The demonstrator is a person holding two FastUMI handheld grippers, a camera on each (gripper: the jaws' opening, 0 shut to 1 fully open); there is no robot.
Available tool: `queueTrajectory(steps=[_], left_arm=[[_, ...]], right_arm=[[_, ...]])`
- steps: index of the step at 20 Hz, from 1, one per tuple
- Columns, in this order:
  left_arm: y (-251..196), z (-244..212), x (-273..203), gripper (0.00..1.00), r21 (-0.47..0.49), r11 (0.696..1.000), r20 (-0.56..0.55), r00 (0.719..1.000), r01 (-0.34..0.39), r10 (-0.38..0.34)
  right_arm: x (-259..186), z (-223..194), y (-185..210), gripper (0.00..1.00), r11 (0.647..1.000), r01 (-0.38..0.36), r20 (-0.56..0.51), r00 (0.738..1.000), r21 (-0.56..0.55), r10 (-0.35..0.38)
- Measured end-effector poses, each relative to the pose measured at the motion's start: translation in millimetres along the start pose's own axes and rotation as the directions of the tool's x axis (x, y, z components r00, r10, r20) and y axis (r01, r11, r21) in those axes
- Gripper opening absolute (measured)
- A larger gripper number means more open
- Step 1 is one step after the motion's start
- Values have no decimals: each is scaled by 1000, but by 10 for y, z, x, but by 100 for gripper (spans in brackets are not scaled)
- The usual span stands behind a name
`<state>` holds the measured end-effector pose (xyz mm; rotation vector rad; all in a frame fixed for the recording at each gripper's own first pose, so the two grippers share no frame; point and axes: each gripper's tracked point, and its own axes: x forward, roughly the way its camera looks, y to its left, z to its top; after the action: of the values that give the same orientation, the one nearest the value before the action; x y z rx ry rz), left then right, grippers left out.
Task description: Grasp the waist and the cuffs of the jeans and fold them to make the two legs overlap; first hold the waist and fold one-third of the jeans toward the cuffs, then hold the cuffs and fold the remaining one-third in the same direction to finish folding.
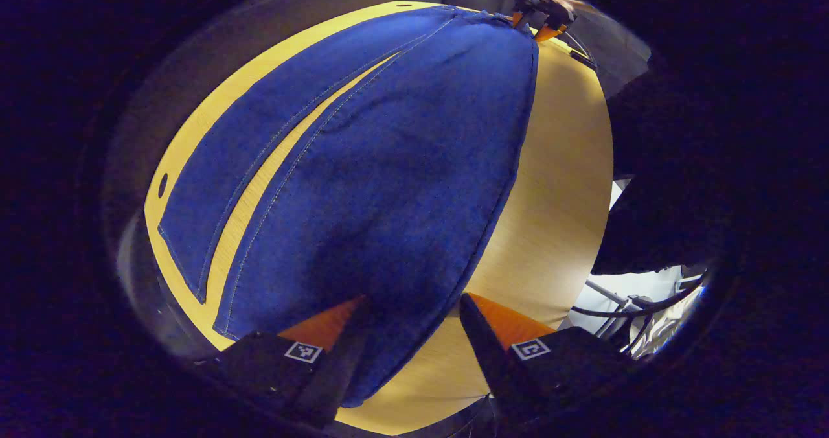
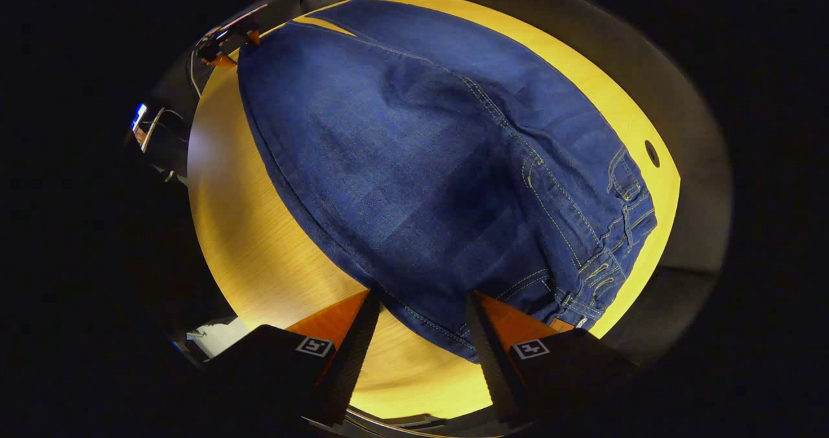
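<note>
Jeans [image 1: 388,166] lie flat on the wooden table [image 1: 557,205], legs apart w/ a strip of tabletop showing between them.

Left gripper [image 1: 411,308] sits at the cuff end of the nearer leg. Its jaws stand apart, one finger each side of the cuff; the denim runs down between them, but can't tell if either finger touches it. Not clamped.

Right gripper [image 2: 421,302] is at the waist end, by the waistband corner w/ belt loops [image 2: 625,179]. Jaws likewise apart, straddling the waist edge, fabric between the fingers, no squeeze visible.

In the left gripper view the right gripper [image 1: 537,17] shows far off at the waist end. In the right gripper view the left gripper [image 2: 227,43] shows far off at the cuff end.

Table has small dark holes [image 2: 651,153] near its edge beyond the jeans. Cables [image 1: 635,308] hang beside the table.
</note>
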<state>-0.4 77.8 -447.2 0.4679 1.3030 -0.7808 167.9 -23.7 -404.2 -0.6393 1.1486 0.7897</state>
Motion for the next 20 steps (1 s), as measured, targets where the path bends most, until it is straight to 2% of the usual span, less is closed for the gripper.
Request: queueTrajectory(steps=[1,2,3,4,6,8,11,13,16,18,20], left_arm=[[-6,12,-14,82,-8,1000,12,1000,-9,9],[37,48,2,65,-4,999,26,999,-32,32],[65,88,1,53,-8,999,43,998,-44,44],[119,118,6,10,-37,998,41,998,-42,43],[207,126,-71,6,-77,997,32,999,-25,27],[334,239,-233,7,-133,991,47,999,-20,27],[593,448,-451,6,-212,974,97,990,-76,98],[819,599,-694,6,-256,960,137,979,-114,152],[1186,843,-980,6,-328,931,174,958,-161,227],[1513,1013,-1053,6,-388,903,189,943,-184,273],[1866,1179,-1076,6,-448,868,181,929,-215,324]], right_arm=[[-74,28,-103,80,999,26,13,1000,22,-26],[-53,61,-200,59,996,60,41,997,66,-62],[-8,63,-232,38,991,54,52,997,119,-60],[-29,60,-236,17,988,54,60,996,144,-63],[-74,82,-230,6,980,64,89,993,189,-82],[-108,121,-258,6,971,73,117,988,228,-102],[-380,290,-317,6,939,72,205,967,337,-148],[-637,494,-441,6,906,65,281,939,419,-197],[-972,853,-796,6,860,51,380,883,508,-277],[-1080,1126,-1077,6,846,51,418,853,530,-313],[-1058,1379,-1309,6,836,79,422,835,543,-353]])
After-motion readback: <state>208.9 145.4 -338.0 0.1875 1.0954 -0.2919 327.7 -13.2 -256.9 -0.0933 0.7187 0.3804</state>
